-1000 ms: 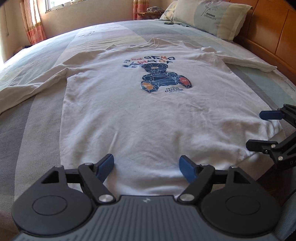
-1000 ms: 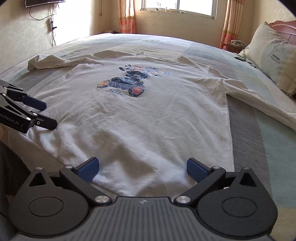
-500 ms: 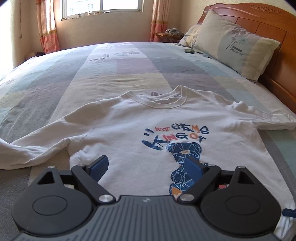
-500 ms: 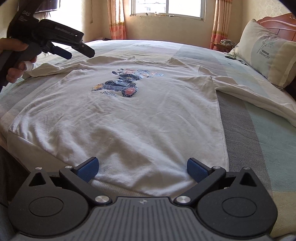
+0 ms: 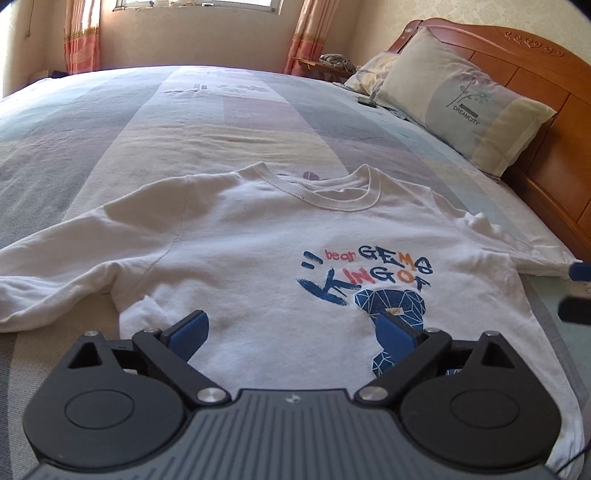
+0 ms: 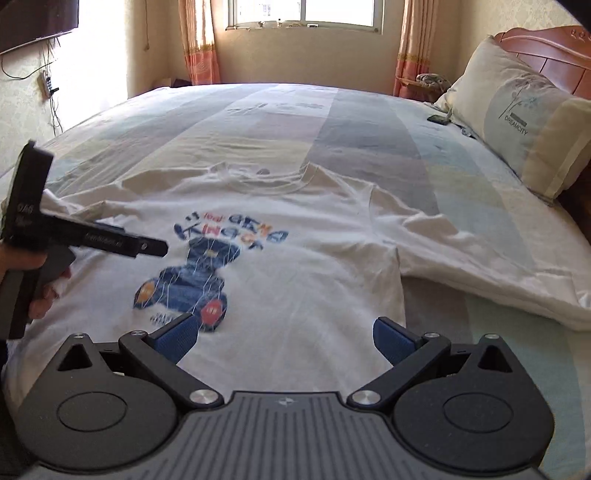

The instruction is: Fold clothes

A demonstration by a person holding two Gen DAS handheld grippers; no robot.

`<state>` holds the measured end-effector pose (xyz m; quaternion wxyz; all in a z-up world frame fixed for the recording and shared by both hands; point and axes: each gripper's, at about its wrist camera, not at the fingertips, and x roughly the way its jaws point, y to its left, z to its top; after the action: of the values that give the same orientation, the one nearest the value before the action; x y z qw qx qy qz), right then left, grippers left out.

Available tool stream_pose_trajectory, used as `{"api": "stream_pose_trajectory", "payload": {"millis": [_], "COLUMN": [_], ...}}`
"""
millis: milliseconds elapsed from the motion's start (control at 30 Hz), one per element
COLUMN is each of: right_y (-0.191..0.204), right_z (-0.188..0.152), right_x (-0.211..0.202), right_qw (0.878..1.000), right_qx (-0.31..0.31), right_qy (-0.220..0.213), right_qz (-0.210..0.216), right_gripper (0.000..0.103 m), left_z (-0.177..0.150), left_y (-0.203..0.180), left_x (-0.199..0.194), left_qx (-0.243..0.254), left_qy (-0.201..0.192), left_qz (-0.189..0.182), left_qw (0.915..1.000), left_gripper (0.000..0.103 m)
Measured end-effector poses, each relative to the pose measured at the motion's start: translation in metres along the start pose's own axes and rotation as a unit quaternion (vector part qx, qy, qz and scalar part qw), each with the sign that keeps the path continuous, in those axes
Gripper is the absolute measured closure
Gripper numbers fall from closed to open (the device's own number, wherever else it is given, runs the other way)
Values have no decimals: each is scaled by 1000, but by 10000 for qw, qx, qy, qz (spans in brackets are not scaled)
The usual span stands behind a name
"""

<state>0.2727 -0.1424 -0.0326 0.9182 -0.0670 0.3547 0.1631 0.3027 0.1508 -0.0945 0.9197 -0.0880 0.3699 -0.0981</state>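
Note:
A white long-sleeved shirt (image 5: 251, 236) with a blue bear print lies flat, face up, on the bed, collar toward the window. My left gripper (image 5: 291, 326) hovers over its chest, beside the print. Its jaws are opening and nothing is between them. In the right wrist view the same shirt (image 6: 317, 280) fills the middle. My right gripper (image 6: 284, 332) stands open above the lower part of the print, with no cloth in it. A hand holds the left gripper (image 6: 110, 240) over the shirt's left side. One sleeve (image 6: 498, 280) trails to the right, the other sleeve (image 5: 55, 273) to the left.
The striped bedsheet (image 5: 229, 110) stretches beyond the collar. Pillows (image 5: 465, 107) lean on the wooden headboard (image 5: 546, 77) at the right. A small dark object (image 6: 437, 119) lies near the pillows. A window (image 6: 306, 14) with curtains is at the far wall.
Both grippers have moved from the shirt's hem up over its body toward the print and collar. The left gripper's jaws stand wider than before. The shirt has not shifted.

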Motion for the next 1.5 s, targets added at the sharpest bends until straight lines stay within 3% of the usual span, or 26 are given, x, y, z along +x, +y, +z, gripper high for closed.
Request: {"api": "stream_pose_trajectory", "payload": {"millis": [133, 267, 400, 533, 600, 767, 833, 900, 1000, 1100, 1200, 1333, 1400, 1500], "right_y": [0, 22, 80, 126, 135, 140, 137, 135, 137, 149, 167, 176, 170, 156], "right_z": [66, 107, 124, 127, 132, 154, 161, 165, 163, 153, 143, 148, 157, 157], "right_x": [78, 160, 212, 264, 279, 305, 309, 300, 268, 263, 281, 302, 305, 282], "right_qw": [9999, 9977, 9938, 9890, 9924, 9966, 9962, 9968, 9937, 9878, 9868, 9907, 9911, 9911], "right_qx": [103, 267, -307, -752, -692, -436, -381, -272, -342, -481, -623, -592, -342, -524], "right_qy": [15, 524, 870, 1159, 881, 549, 599, 603, 637, 1002, 1139, 582, 611, 528], "right_qz": [-104, 336, 624, 534, 507, 430, 498, 438, 854, 1087, 969, 1076, 1128, 1102], "right_gripper": [0, 0, 0, 0, 0, 0, 0, 0, 0, 0, 0, 0, 0, 0], "left_z": [4, 10, 14, 12, 12, 12, 12, 9, 7, 7, 7, 9, 10, 11], "left_y": [24, 43, 69, 91, 94, 95, 94, 94, 92, 90, 86, 82, 80, 78], "left_x": [-8, -22, -34, -39, -42, -43, -46, -52, -57, -57, -58, -58, -61, -66], "left_qx": [-302, -358, -662, -1042, -1019, -1040, -1039, -989, -930, -925, -879, -813, -827, -837], "left_qy": [-70, -172, -372, -496, -546, -556, -605, -664, -709, -708, -722, -791, -875, -1000], "left_qz": [-99, -46, -145, -392, -357, -362, -413, -512, -598, -623, -686, -872, -979, -1142], "left_qw": [9995, 9992, 9970, 9925, 9927, 9924, 9919, 9916, 9913, 9912, 9911, 9897, 9879, 9849], "left_gripper": [6, 6, 6, 6, 6, 6, 6, 6, 6, 6, 6, 6, 6, 6]}}
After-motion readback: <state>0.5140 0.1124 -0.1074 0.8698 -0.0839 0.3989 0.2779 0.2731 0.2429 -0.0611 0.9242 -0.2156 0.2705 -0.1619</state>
